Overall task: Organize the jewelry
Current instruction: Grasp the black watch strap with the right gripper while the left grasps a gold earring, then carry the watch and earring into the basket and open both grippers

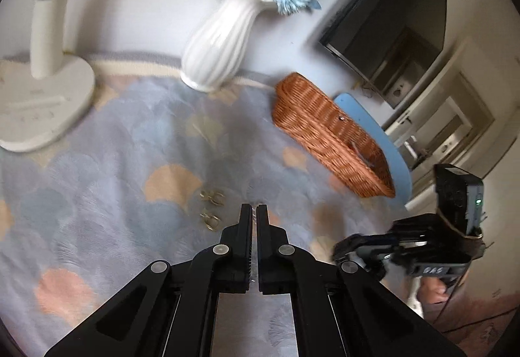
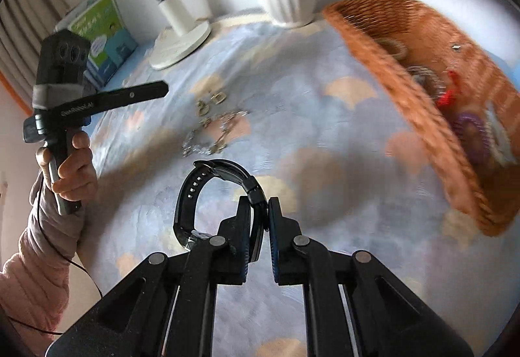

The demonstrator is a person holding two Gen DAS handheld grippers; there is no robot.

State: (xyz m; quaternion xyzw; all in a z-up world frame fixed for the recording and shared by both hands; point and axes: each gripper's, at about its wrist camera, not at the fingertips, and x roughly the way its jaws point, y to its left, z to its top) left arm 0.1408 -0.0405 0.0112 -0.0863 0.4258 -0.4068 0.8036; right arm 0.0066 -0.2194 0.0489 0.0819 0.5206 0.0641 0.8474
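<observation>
The right gripper (image 2: 259,206) has its jaws clamped on the black watch (image 2: 208,194) above the desk; carry it level over the basket (image 2: 406,90) rim, then release. The left gripper (image 1: 254,210) jaws are almost together, empty.

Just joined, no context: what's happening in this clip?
A person is tidying jewelry on a patterned cloth. The right claw is shut on a black watch, raised near a wicker basket that already holds some pieces. The left claw is shut, beside loose earrings. A chain lies unpicked.
</observation>
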